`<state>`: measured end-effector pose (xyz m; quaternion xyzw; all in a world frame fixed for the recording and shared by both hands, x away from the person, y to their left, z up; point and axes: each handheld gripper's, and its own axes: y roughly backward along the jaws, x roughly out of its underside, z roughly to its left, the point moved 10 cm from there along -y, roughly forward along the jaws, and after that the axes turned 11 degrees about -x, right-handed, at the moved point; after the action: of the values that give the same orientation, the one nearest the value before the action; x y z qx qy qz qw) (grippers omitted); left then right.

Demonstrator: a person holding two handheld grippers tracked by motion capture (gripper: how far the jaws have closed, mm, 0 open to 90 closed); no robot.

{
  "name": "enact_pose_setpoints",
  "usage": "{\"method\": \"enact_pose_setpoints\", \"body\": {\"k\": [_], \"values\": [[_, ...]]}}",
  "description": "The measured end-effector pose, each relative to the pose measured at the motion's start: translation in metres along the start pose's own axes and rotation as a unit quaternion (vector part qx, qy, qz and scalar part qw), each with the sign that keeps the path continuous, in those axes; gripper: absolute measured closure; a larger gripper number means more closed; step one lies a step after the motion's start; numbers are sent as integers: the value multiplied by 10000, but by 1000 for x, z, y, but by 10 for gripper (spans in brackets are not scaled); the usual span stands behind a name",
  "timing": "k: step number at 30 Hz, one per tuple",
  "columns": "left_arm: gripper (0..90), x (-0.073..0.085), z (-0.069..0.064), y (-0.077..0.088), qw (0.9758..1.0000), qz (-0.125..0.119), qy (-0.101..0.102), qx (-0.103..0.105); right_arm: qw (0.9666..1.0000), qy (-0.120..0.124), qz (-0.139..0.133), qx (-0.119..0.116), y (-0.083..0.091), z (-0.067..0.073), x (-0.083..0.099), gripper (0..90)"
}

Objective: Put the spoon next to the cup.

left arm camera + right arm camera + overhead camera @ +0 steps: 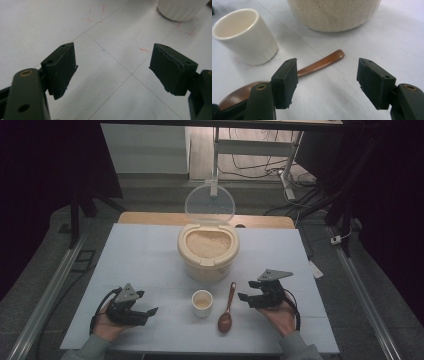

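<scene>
Both grippers gaping wide and empty, right gripper [327, 80] beside wooden spoon [319, 65], left gripper [112, 67] over bare table [37, 27]

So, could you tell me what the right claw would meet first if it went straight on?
Probably the rice container; the right claw is open, and the wooden spoon lies just left of its line.

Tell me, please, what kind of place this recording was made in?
Probably a lab or recording studio, not a kitchen: the white table carries red placement marks, dark curtains surround it, and loose cables lie on the floor behind the rice container.
</scene>
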<state>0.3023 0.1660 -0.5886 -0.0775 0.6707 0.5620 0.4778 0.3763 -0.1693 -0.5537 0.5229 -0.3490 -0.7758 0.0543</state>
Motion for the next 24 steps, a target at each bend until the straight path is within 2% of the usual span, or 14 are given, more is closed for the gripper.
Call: {"method": "enact_pose_setpoints", "body": {"k": [11,14,18,24], "values": [[208,0,0,1,9999,-39,98,27,9997,110,-230,-34,36,2,24,335],[207,0,0,2,9999,-52,134,41,9997,147,-166,111,44,-1,34,336],[206,0,0,1,9998,-45,189,72,9996,94,-175,179,55,-6,46,339],[202,1,-1,1,9996,-19,253,121,9993,116,-213,283,60,-12,53,346]]}}
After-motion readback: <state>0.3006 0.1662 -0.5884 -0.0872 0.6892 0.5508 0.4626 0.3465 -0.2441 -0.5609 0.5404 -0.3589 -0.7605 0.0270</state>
